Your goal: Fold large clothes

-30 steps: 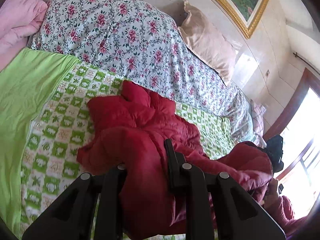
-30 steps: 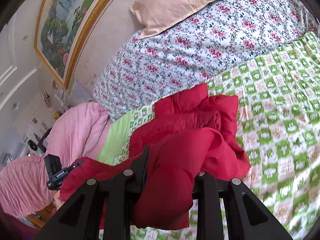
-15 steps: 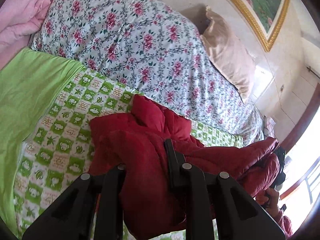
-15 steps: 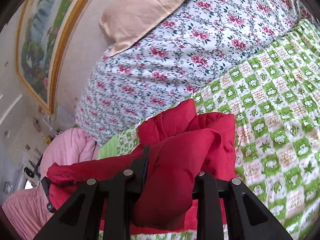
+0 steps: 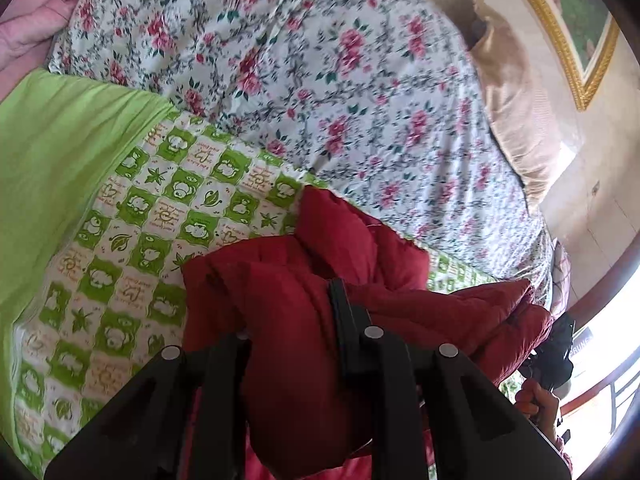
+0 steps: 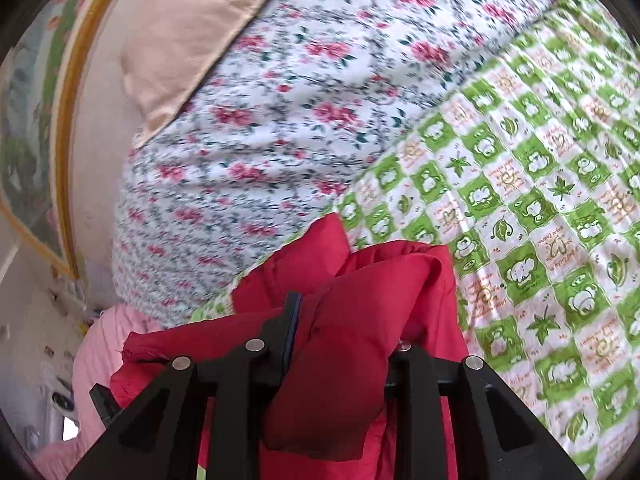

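While the red jacket (image 5: 304, 344) is being held bunched over the green checked sheet (image 5: 132, 240), a thick fold of it is being clamped between the fingers of the left gripper (image 5: 294, 356). In the right wrist view, another fold of the jacket (image 6: 360, 320) is being pinched in the same way by the right gripper (image 6: 340, 344), with padded cloth filling the gap between its fingers. The rest of the garment is being left draped below both tools, its far edge lying near the floral quilt (image 5: 320, 80). The quilt is being seen heaped beyond the sheet (image 6: 540, 200), and a beige pillow (image 6: 192, 32) is resting against it by the wall. A gold-framed picture (image 5: 576, 40) is hanging above. A pink blanket (image 6: 104, 344) is being seen beside the bed.
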